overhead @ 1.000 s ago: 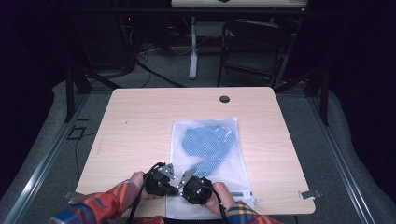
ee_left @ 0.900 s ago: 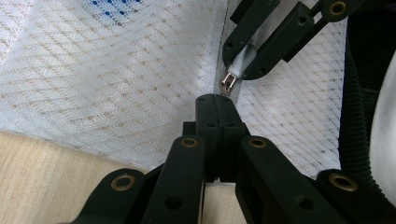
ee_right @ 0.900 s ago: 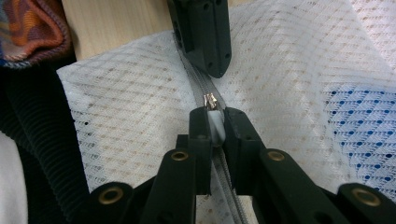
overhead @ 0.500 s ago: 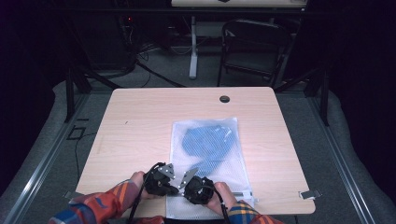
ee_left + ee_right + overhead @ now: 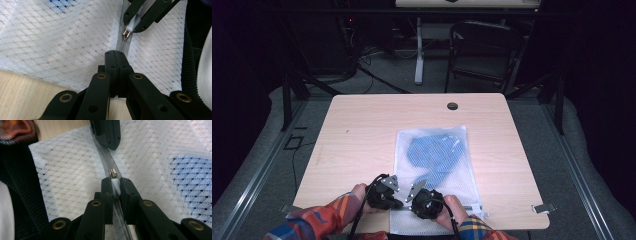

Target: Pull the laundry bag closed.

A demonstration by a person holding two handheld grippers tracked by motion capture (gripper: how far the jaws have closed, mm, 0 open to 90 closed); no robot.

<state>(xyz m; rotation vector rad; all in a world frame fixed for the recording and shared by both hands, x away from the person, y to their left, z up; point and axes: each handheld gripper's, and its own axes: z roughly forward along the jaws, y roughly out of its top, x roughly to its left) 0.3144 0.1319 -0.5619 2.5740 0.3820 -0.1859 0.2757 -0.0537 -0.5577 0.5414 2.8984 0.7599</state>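
At the near table edge, both grippers side by side over the bottom hem of a white mesh bag (image 5: 434, 160). Left gripper (image 5: 115, 56): jaws pressed flat together, pinching the zipper tape (image 5: 120, 46) at the bag's near end. Right gripper (image 5: 114, 183): jaws nearly closed, clamped on the white zipper pull tab (image 5: 114, 186), with the metal slider (image 5: 112, 173) just past the tips. Between the two sets of jaws, only a brief stretch of closed zipper. Lying flat on the pale wooden table (image 5: 362, 130), slightly right of centre, the bag, its near hem overhanging the front edge and a blue garment (image 5: 432, 152) bunched inside toward the far half. Bare wood wide open to the left of the bag, narrower to the right, and a broad strip beyond it up to the cable hole (image 5: 452, 106) near the far edge. Past the table, dark floor, a table leg and a black chair (image 5: 484, 50).
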